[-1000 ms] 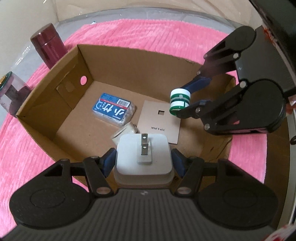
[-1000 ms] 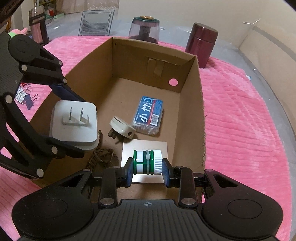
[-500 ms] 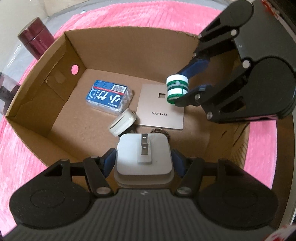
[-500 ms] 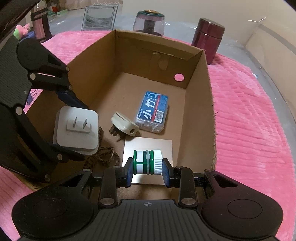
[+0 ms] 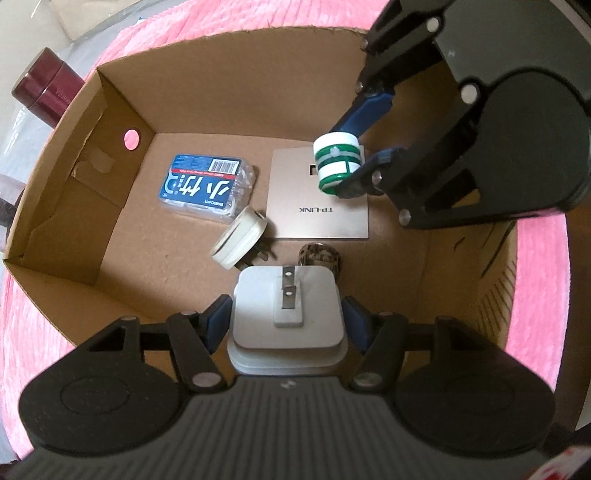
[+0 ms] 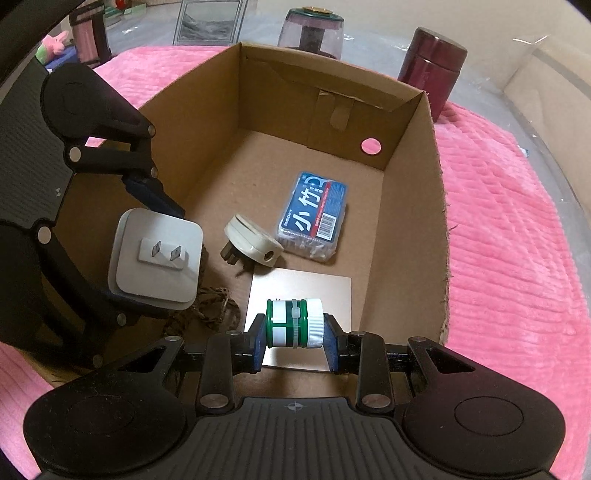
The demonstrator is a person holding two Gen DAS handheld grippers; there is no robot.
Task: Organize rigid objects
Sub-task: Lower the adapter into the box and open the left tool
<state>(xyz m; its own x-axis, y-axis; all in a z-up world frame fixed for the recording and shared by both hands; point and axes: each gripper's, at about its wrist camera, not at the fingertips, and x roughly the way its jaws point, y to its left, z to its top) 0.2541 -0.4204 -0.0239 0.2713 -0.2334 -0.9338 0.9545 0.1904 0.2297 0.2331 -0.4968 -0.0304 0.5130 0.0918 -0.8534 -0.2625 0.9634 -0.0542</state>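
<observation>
My left gripper is shut on a white square plug adapter, prongs facing the camera, held inside the open cardboard box. My right gripper is shut on a green and white spool, held above a beige TP-LINK plate on the box floor. In the left wrist view the right gripper and the spool hang over the plate. In the right wrist view the left gripper holds the adapter at the left.
On the box floor lie a blue packet, a round beige plug and a brown patterned item. The box sits on a pink mat. A maroon canister and a clear jar stand behind it.
Both grippers have moved forward and down into the box with their objects still held. The box floor items look closer now.
</observation>
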